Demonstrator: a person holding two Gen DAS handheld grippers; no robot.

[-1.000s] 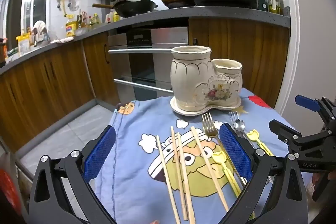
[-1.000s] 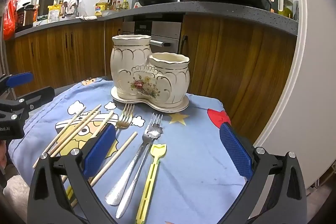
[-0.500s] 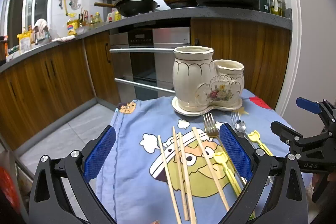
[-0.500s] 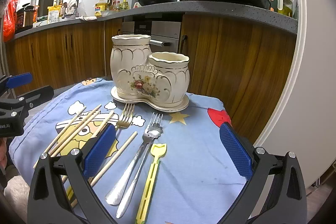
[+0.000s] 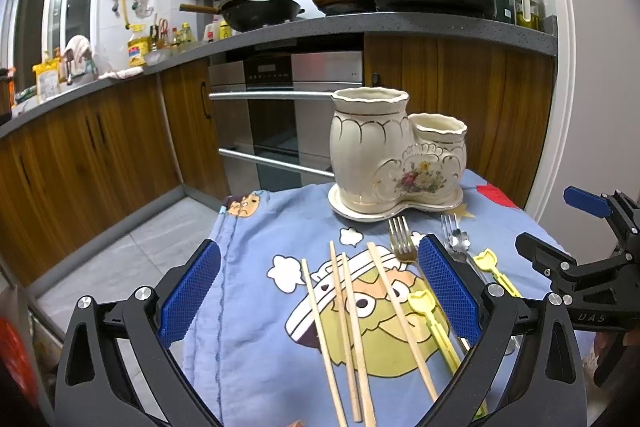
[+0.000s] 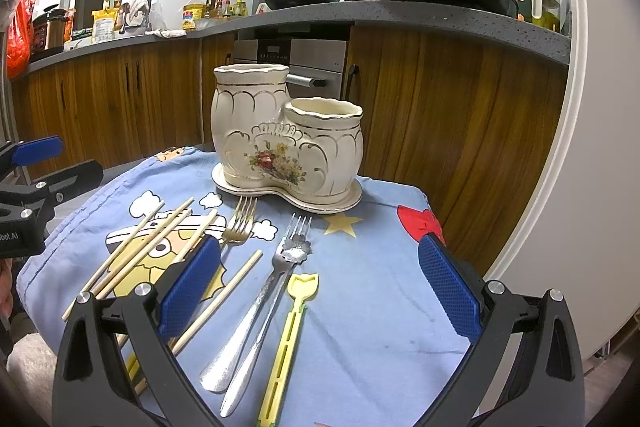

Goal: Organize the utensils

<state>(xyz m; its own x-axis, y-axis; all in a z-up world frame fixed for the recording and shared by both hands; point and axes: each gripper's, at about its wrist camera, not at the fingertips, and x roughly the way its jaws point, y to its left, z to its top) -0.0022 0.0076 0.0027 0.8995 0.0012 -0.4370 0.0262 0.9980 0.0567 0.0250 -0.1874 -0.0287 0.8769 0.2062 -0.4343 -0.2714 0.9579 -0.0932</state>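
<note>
Chopsticks (image 5: 352, 327), forks (image 6: 260, 291) lying lengthwise, tips toward holder (image 6: 286, 143); left gripper (image 5: 318, 291), right gripper (image 6: 318, 291) wide open, empty

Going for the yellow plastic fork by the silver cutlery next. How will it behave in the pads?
The yellow plastic fork looks thin and slotted, so probably light and a bit bendy. It lies flat on the soft cloth, so pinching it may snag fabric. The silver fork lies close beside it.
</note>
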